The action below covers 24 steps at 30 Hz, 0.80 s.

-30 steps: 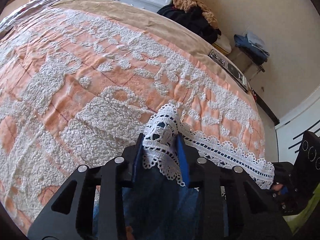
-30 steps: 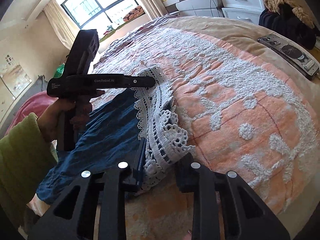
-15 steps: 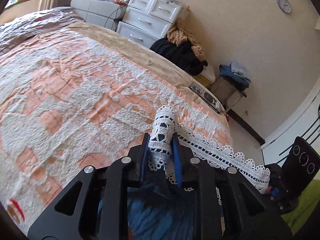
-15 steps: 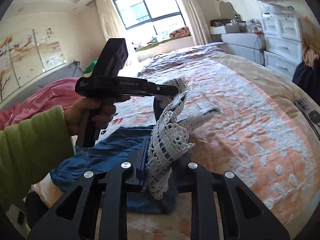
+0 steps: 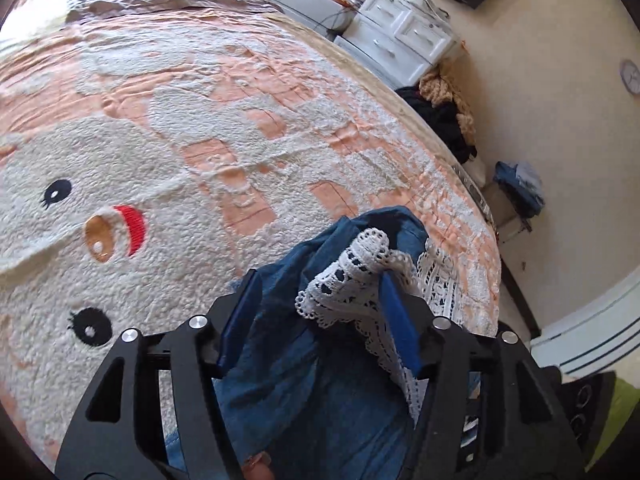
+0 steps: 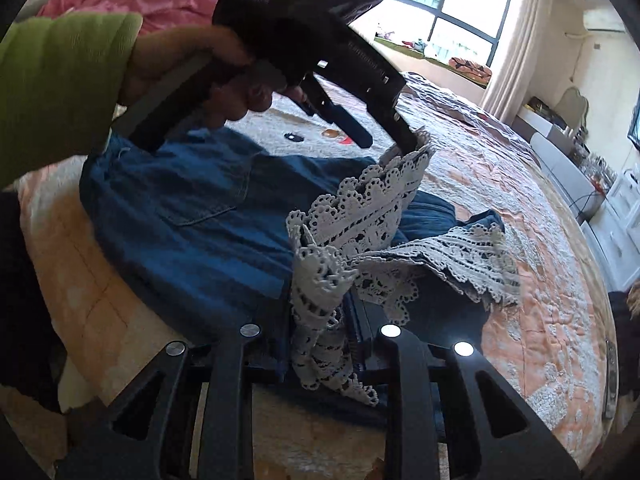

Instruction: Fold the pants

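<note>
The pants [image 6: 200, 216] are blue denim with a white lace hem [image 6: 376, 204]. They lie on the bed with the hem end carried back over the waist part. My left gripper [image 5: 320, 304] stands open over the denim; the lace hem [image 5: 352, 276] rests against its right finger only. It also shows in the right wrist view [image 6: 384, 136], jaws apart, one tip touching the lace. My right gripper [image 6: 324, 308] is shut on the other lace hem corner, held low over the denim.
The bed carries an orange and white fluffy blanket [image 5: 200, 128] with a cartoon face. White drawers [image 5: 404, 40] and a pile of dark clothes [image 5: 444, 120] stand beyond the bed's far side. A window [image 6: 448, 24] is behind the bed.
Both grippers carried the lace hem up and over toward the waist. My left gripper has opened and the lace now hangs loose against one finger. The right stays shut on the lace.
</note>
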Motion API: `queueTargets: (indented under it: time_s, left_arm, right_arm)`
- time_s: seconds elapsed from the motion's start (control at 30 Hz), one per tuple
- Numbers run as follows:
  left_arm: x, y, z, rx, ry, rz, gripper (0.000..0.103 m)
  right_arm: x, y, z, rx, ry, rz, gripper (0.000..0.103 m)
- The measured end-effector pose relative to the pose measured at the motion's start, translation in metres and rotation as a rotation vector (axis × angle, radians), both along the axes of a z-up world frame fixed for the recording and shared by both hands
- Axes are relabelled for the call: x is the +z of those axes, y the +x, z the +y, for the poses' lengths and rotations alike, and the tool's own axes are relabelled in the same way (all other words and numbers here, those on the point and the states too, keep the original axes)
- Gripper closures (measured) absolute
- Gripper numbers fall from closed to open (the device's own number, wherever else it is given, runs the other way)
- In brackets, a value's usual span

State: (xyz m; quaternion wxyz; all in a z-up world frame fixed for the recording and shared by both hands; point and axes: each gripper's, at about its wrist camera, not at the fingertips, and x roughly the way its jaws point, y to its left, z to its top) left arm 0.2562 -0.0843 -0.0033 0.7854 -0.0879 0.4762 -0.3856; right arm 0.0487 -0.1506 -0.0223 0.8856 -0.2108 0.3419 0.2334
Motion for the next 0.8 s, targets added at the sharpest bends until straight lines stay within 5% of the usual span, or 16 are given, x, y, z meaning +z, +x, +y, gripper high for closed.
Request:
queueTargets:
  time_s: [0.1, 0.23, 0.3, 0.47, 0.63, 0.67, 0.7, 0.8]
  left_arm:
    - [0.009, -0.001, 0.023, 0.074, -0.066, 0.006, 0.036]
    - [0.013, -0.006, 0.040, 0.122, -0.138, 0.060, 0.029]
    - [0.008, -0.012, 0.037, 0.114, -0.116, 0.081, 0.027]
    - [-0.013, -0.027, 0.024, 0.095, -0.075, 0.145, 0.027]
    - [-0.025, -0.030, 0.013, 0.097, -0.100, 0.188, 0.028]
    - [-0.027, -0.030, 0.009, 0.091, -0.098, 0.187, 0.039]
    - [-0.027, -0.029, 0.005, 0.083, -0.094, 0.183, 0.055]
    - [-0.024, -0.026, -0.001, 0.085, -0.082, 0.176, 0.091]
  right_arm:
    - [-0.002, -0.009, 0.005, 0.064, 0.026, 0.023, 0.057]
    - [0.017, -0.017, -0.020, 0.102, 0.218, 0.083, 0.051]
    - [0.029, -0.009, -0.051, 0.027, 0.333, 0.089, 0.046]
    - [0.026, 0.054, -0.149, -0.370, 0.548, 0.190, 0.036]
    - [-0.005, 0.099, -0.184, -0.444, 0.653, 0.353, 0.034]
    - [-0.009, 0.105, -0.188, -0.438, 0.672, 0.370, 0.043]
    - [-0.012, 0.109, -0.188, -0.415, 0.693, 0.390, 0.071]
    - [-0.008, 0.119, -0.178, -0.356, 0.723, 0.427, 0.094]
